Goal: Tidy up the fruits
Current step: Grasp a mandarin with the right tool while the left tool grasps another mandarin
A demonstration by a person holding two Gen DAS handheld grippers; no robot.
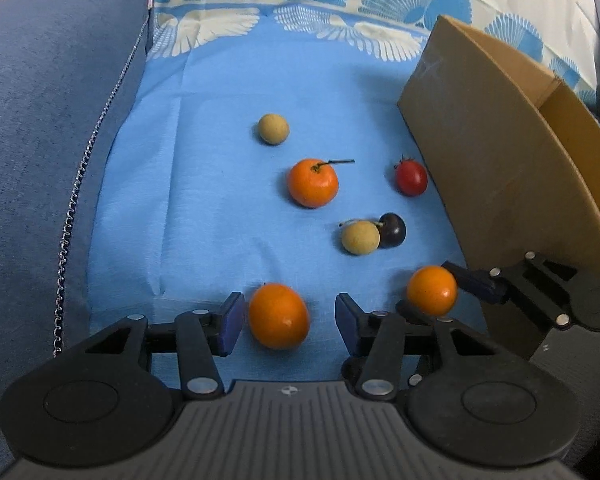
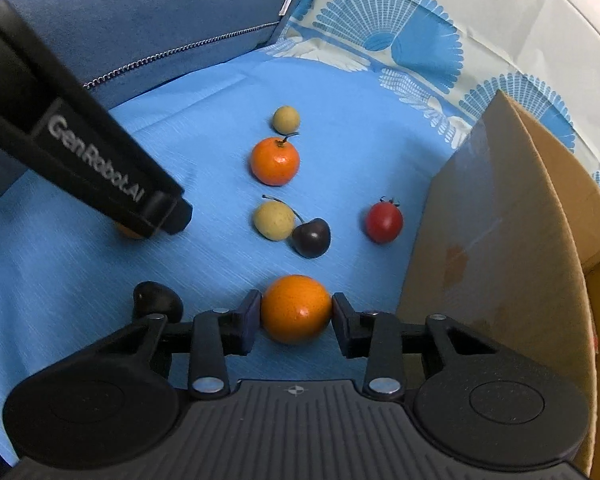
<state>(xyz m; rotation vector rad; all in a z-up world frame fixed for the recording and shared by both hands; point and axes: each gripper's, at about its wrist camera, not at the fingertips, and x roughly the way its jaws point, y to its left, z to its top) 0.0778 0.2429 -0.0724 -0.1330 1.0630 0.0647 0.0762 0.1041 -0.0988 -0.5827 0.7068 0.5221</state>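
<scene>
Fruits are lying scattered on the blue sheet (image 1: 204, 208) of what I am taking for a bed, with the cardboard box (image 1: 496, 168) standing at their right edge. My right tongs (image 2: 296, 312) are bracketing an orange (image 2: 296, 309), both pads meeting its sides, so I am reading that as a grip closing on it; the box wall is rising just to the right of it, which I judge makes the right hand the nearer one for dropping fruit in. My left tongs (image 1: 290, 316) are standing about half open around a second orange (image 1: 278, 316), its left side touching or nearly touching the left pad and a clear gap showing at the right pad, so nothing is being held there yet. That orange is sitting straight ahead between the fingers, slightly egg-shaped, its long axis tilting from upper left to lower right. Counting: I am seeing three oranges, the third with a stem (image 1: 313, 183); two tan round fruits (image 1: 274, 129) (image 1: 360, 237); one dark cherry (image 1: 392, 230) touching the nearer tan one; one red cherry tomato (image 1: 410, 178) near the box.
</scene>
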